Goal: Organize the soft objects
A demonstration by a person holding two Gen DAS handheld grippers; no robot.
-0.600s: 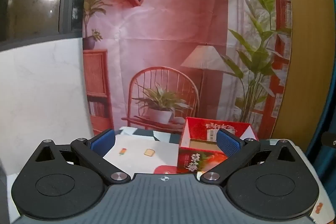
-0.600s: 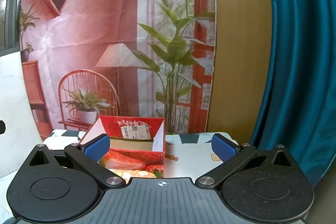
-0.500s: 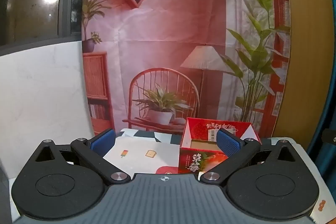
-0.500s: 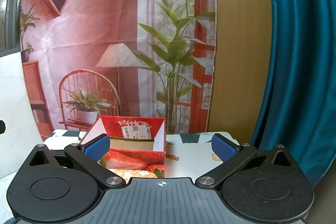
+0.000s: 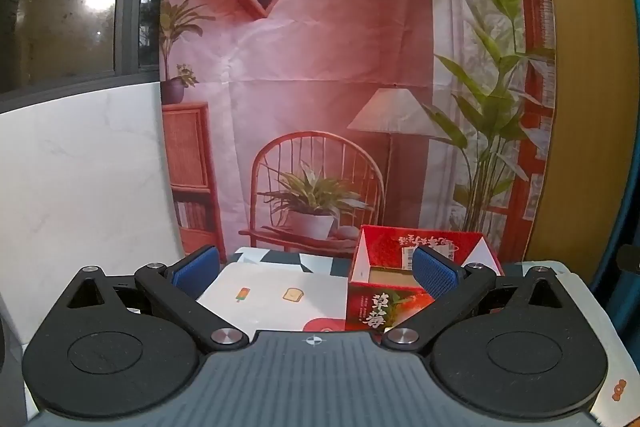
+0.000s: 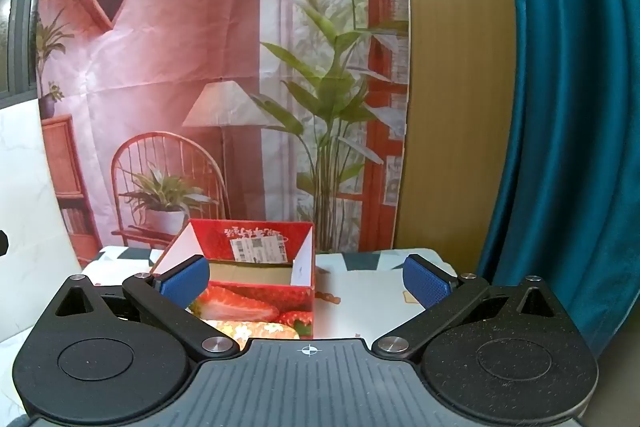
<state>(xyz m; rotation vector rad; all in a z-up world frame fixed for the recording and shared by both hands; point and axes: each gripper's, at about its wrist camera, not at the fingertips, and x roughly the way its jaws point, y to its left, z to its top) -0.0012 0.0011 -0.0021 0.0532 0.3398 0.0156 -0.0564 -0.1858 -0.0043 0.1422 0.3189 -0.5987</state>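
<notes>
A red open-topped cardboard box with strawberry print [image 5: 384,303] stands on the table ahead of me, also in the right wrist view [image 6: 256,291]. Its inside looks empty as far as I can see. My left gripper [image 5: 316,269] is open and empty, with the box to its right, behind the right fingertip. My right gripper [image 6: 306,279] is open and empty, with the box behind its left fingertip. No soft object shows in either view.
The table has a white cloth with small food prints [image 5: 272,295]. A printed backdrop of a room [image 5: 320,87] hangs behind it. A white marble wall [image 5: 80,167] stands at left, a blue curtain [image 6: 568,107] at right.
The left gripper has tilted or drawn back a little, so the box and table sit slightly lower and nearer its right finger. The right view is nearly unchanged.
</notes>
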